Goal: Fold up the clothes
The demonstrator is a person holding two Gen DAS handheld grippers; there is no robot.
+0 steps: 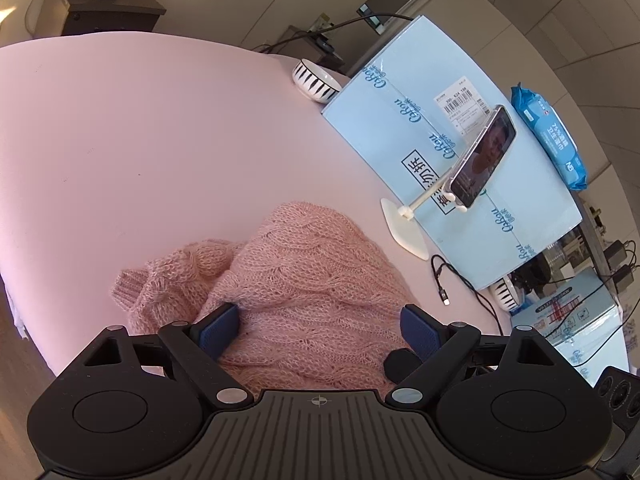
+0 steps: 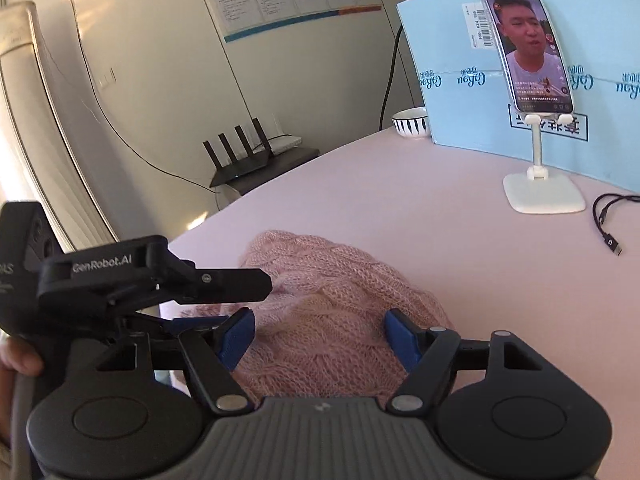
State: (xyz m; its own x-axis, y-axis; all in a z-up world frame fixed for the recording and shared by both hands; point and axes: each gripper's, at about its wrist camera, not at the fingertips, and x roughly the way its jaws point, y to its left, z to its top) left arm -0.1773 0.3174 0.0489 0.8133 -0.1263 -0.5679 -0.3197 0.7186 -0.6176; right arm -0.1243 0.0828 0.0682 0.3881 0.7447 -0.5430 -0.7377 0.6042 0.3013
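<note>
Knit sweater (image 1: 304,280) — both tongs spread, seemingly unclamped

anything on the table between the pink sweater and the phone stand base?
Nothing: bare pink table between the sweater and the stand base. The black cable lies off to the side. Clearest in the right wrist view.

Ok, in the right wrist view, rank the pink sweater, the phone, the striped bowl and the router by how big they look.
1. pink sweater, though it lies nearest the camera
2. phone
3. router
4. striped bowl
</note>
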